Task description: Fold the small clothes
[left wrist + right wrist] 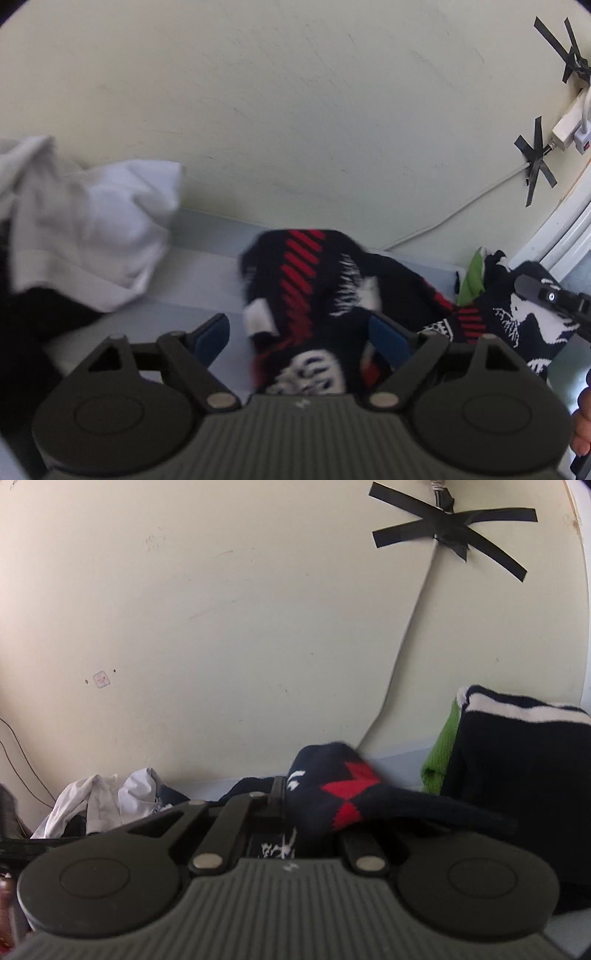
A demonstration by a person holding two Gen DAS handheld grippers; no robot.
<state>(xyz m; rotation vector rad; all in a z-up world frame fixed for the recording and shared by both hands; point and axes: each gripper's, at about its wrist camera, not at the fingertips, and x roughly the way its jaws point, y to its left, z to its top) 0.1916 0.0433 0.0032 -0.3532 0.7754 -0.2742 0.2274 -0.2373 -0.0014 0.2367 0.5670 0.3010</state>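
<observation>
A navy knitted garment with red stripes and white figures (299, 280) lies bunched on the pale grey table (199, 266), blurred. My left gripper (299, 339) stands open around it, and its blue pads (212, 338) sit on either side of the fabric without pinching it. In the right wrist view my right gripper (291, 805) is shut on the same navy and red garment (343, 790), which drapes over its right finger and hides it. A finger of that right gripper (546, 295) shows at the far right of the left wrist view, over the patterned knit.
A crumpled white garment (92, 229) lies to the left, over something black. A folded navy piece with a white stripe (517, 775) and a green cloth (441, 760) sit at the right by the cream wall. Taped cable (447, 535) and a power strip (569, 125) are on the wall.
</observation>
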